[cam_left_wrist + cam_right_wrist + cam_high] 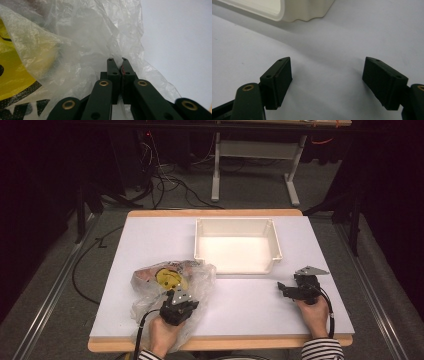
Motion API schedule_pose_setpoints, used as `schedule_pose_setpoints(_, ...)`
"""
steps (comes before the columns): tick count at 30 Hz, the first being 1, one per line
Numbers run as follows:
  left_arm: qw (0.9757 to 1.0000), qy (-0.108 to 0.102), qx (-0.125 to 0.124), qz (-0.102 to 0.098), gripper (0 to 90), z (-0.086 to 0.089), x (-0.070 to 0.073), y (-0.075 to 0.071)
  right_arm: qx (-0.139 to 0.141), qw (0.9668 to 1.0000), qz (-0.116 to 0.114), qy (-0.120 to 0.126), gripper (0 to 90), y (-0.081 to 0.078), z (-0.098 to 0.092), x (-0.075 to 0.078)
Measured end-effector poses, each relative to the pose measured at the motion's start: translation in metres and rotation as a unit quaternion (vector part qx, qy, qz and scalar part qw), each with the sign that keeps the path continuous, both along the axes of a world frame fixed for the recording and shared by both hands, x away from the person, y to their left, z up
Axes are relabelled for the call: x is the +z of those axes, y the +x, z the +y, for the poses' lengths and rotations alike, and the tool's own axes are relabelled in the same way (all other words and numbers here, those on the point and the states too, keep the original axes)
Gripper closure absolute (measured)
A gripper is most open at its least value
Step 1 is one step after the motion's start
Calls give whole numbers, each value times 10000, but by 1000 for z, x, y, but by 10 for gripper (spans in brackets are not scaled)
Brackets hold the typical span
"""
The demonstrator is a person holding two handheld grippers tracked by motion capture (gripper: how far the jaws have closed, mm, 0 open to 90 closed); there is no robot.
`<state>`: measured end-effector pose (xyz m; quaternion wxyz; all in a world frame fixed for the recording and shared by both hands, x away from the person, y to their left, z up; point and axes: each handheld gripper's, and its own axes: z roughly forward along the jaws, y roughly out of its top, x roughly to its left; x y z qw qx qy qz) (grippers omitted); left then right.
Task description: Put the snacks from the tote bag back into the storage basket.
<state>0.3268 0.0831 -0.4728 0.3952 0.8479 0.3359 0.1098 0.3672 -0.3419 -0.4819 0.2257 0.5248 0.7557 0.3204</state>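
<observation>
- The white table (150,240) carries everything, and I'll place the rest against the white bin (237,245) that sits on its far middle
- That bin is an open-topped plastic tub; in the right gripper view its corner (294,10) rises at the top of the frame
- A crumpled clear plastic bag (170,282) lies near the bin's front left corner, with something yellow (167,277) showing inside it
- The left gripper (177,302), just on the near side of the bag, has its jaws pinched together on a fold of the plastic bag (100,40)
- The right gripper (285,287) rests near the bin's front right corner, jaws spread wide over bare table, holding nothing
</observation>
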Motion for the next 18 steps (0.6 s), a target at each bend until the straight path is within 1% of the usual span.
schedule_pose_setpoints(4,10000,38,-82,3,892,-4,0,-1,-3,10000,0,-1,238,0,0,0)
schedule_pose_setpoints(10,9998,4,-173,26,892,-8,1,-2,-3,10000,0,0,238,0,0,0)
schedule_pose_setpoints(18,9997,-1,-223,22,893,-15,0,-1,-1,10000,0,-2,238,0,0,0)
